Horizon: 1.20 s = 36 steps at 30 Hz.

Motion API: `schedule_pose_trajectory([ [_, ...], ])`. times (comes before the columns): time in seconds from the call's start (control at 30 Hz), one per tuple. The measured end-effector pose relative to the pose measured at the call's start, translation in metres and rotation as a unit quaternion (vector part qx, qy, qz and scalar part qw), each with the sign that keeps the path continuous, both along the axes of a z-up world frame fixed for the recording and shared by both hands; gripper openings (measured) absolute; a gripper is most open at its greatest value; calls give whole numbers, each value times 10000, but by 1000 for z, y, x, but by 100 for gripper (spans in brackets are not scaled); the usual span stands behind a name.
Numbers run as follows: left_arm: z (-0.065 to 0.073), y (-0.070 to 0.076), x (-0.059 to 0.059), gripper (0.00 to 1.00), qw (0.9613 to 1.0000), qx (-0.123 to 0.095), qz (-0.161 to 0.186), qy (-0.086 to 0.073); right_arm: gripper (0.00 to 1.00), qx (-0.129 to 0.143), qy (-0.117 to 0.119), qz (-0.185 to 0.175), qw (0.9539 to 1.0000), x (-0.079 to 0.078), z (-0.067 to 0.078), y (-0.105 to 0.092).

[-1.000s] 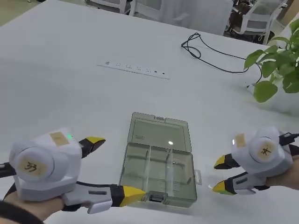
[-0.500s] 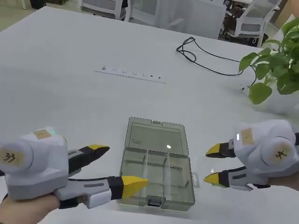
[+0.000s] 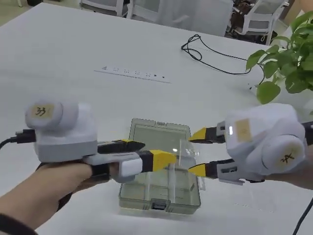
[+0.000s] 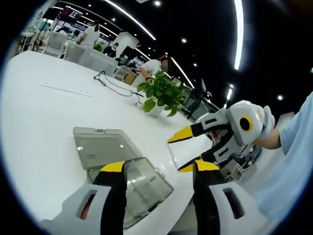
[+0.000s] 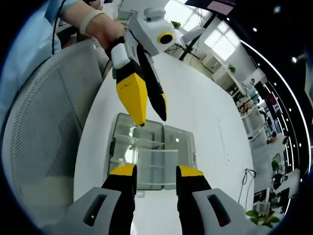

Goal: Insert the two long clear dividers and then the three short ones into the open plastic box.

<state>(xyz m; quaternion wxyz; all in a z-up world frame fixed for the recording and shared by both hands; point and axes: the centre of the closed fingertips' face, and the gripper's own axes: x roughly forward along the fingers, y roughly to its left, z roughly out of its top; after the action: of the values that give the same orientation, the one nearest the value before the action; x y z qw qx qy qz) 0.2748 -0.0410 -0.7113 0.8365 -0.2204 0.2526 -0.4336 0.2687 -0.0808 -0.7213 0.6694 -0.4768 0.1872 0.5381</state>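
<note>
The left tongs [image 3: 155, 151] hover low over the left half of the box [image 3: 142, 200], tips moderately apart with nothing between them. The box sits open on the white counter [image 3: 73, 63], directly below and between the two tools, with its lid [image 3: 159, 133] laid flat behind it. Some fitted dividers [image 3: 171, 181] stand inside. How many cannot be told through the clear plastic.

Above the right part of the box hangs a clear divider [image 5: 156, 164]. It looks like one of the short ones, and it appears to be held by its two ends. The right tongs [image 3: 192, 153] are spread about as wide as the piece is long and pinch it between their tips. It is above the box and not yet in any slot.

The step in hand seems to be seating this piece crosswise. To do it well:
- Keep the sheet upright and square to the long dividers.
- Line both ends up with their grooves before lowering it.
- Lower it straight down, not at an angle. One end going in first would likely jam it or spring it out of the grip.

Clear plastic is slick and hard to see against the box, so a slow descent and a steady grip would help. The left tongs are well placed to brace the box wall, or to press the top edge down once the ends have caught. The right tongs should let go only when the piece sits level.
</note>
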Motion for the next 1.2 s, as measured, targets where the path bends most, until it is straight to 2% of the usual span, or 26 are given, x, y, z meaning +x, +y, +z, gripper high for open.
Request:
schedule_pose_trajectory([
  [0.03,0,-3,-2,52,9999,-32,-42,90,33,9,-58,45,10000,0,1,2],
  [0.1,-4,-8,-8,45,9991,-41,-170,378,33,-22,-113,93,9999,-2,1,6],
  [0.13,-4,-10,-6,44,9994,-62,-170,307,33,-17,-145,154,9998,-4,2,8],
  [0.17,-4,-12,-7,43,9992,-81,-190,347,33,-21,-135,152,9998,-5,1,9],
  [0.2,-5,-14,-10,42,9986,-139,-236,460,33,-30,-177,200,9996,-7,1,11],
  [0.33,-5,-17,-9,30,9979,-323,-205,518,33,-149,-287,315,9990,-9,-1,12],
  [0.37,-5,-16,-7,27,9975,-391,-154,561,33,-189,-319,329,9988,-9,-1,11],
  [0.4,-2,-18,-8,25,9963,-580,-152,621,33,-224,-371,374,9984,-10,-2,12],
  [0.43,-2,-18,-8,23,9954,-641,-128,693,33,-224,-368,351,9985,-10,-2,12],
  [0.5,-4,-17,-7,20,9958,-604,-112,678,33,-255,-418,393,9980,-10,-1,12],
  [0.6,-7,-18,-9,19,9957,-541,-142,739,33,-296,-514,462,9972,-10,0,15],
  [0.63,-8,-20,-12,19,9950,-563,-189,809,33,-295,-524,461,9971,-10,0,16],
  [0.7,-8,-22,-13,18,9952,-548,-206,787,33,-296,-559,495,9968,-10,0,19],
  [1.0,-10,-21,-12,7,9937,-652,-65,905,33,-280,-601,556,9963,-10,3,24],
  [1.1,-9,-22,-13,3,9932,-683,-110,939,33,-281,-608,576,9961,-11,4,24],
  [1.17,-7,-25,-14,0,9916,-801,-156,1001,33,-306,-646,604,9956,-11,4,24],
  [1.2,-8,-24,-13,0,9920,-775,-118,985,33,-329,-666,606,9954,-10,4,24],
])
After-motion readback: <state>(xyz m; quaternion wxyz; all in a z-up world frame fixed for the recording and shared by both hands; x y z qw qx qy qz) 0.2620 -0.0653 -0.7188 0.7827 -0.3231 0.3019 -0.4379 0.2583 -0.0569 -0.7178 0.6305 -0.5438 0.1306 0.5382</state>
